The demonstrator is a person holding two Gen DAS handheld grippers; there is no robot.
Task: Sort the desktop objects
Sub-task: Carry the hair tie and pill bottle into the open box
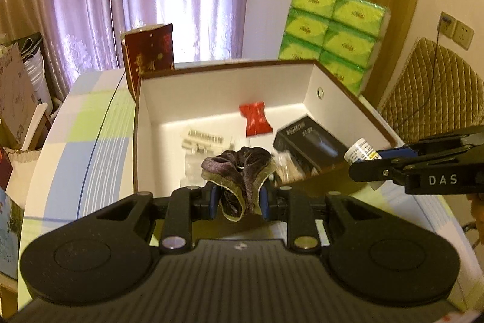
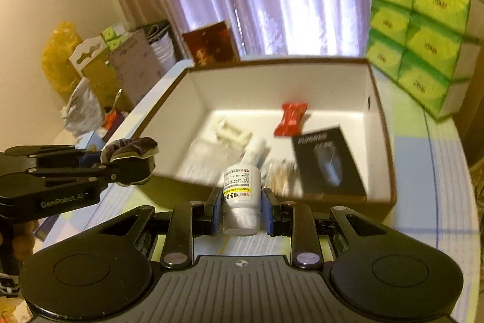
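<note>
Velvet scrunchie pinched in left gripper jaws — soft, light, squashes anywhere. White plastic bottle clamped by right gripper — rigid, slick; best held mid-body, above box.

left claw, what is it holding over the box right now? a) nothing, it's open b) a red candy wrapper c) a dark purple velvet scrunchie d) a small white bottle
c: the left claw is shut on the dark purple velvet scrunchie, pinched between its blue pads at the near edge of the white box; the small white bottle is in the right claw instead.
</note>
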